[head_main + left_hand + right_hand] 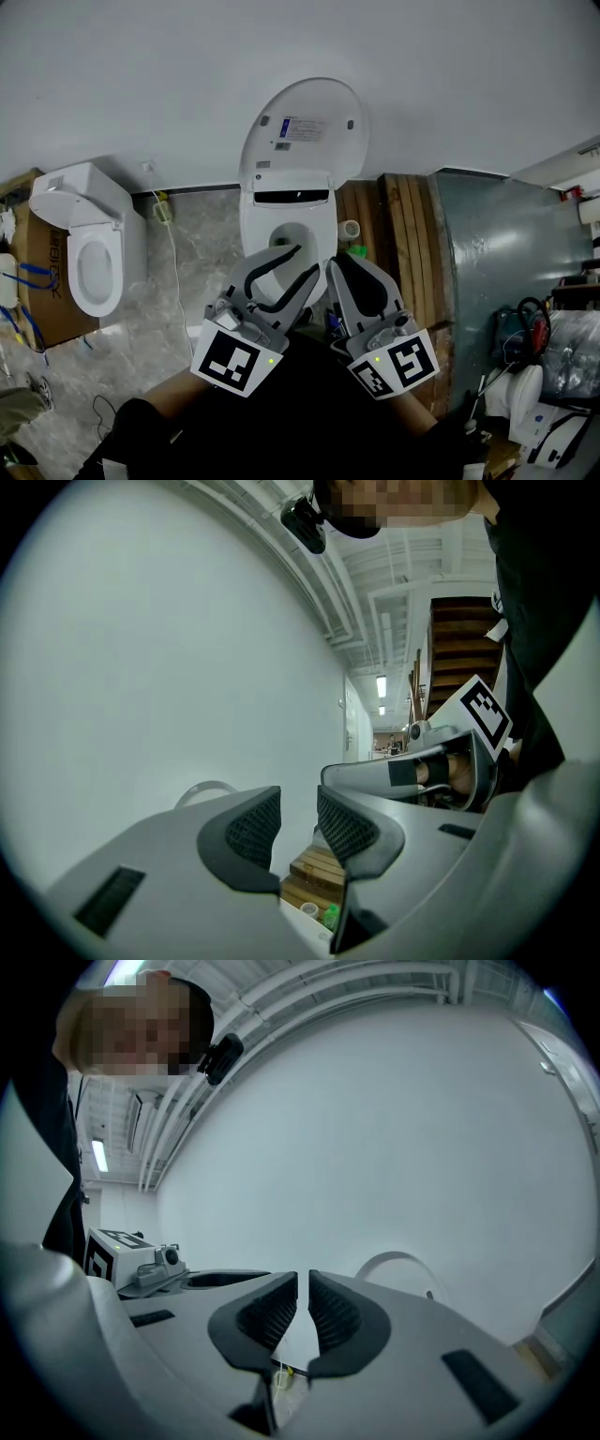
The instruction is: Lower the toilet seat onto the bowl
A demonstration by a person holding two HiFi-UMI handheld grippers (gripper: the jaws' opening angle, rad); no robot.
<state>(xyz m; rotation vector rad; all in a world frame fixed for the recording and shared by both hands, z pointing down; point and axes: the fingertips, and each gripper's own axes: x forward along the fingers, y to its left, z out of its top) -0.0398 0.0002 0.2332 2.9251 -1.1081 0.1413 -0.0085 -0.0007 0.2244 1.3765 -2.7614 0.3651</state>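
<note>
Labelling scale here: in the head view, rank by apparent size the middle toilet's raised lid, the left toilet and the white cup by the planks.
Largest, about alike, so unranked: raised lid and left toilet.
Smallest by far: white cup.

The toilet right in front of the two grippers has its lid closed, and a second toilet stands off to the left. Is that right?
Not quite. The lid of that toilet is raised, standing up against the wall, as the head view shows. A second toilet does stand off to the left.
</note>
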